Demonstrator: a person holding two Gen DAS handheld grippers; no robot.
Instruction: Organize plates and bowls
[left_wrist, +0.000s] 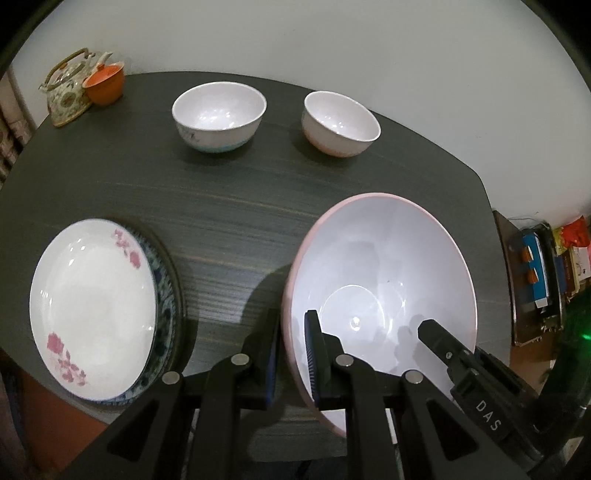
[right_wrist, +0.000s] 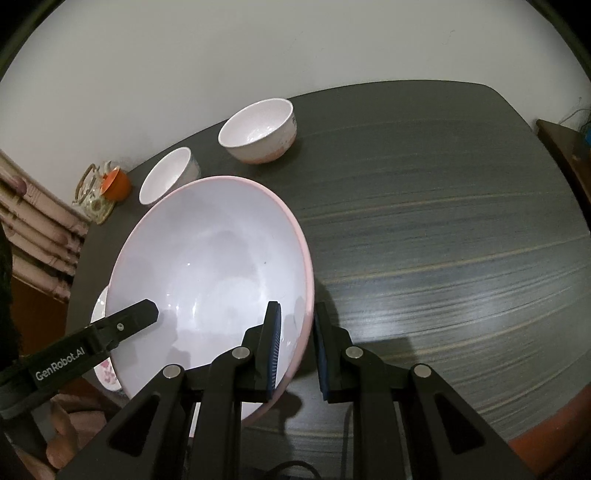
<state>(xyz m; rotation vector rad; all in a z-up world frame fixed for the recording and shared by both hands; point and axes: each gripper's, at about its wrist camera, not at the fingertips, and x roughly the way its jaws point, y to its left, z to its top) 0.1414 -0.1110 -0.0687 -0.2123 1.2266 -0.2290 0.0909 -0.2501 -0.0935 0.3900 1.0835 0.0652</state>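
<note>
Both grippers, left (left_wrist: 291, 354) and right (right_wrist: 297, 347), pinch the big bowl's (left_wrist: 380, 258) rim, carrying it; next, setting it down level.

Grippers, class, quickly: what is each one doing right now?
Left gripper: shut on the big bowl's rim.
Right gripper: shut on the same bowl's opposite rim.

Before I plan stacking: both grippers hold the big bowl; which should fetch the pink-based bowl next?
Probably right: the right gripper clamps the big bowl's right rim, nearer the pink-based bowl.

Large pink-rimmed bowl (left_wrist: 384, 266) tilted; two small bowls (left_wrist: 219, 116) upright; floral plate (left_wrist: 92, 306) seemingly stacked.
</note>
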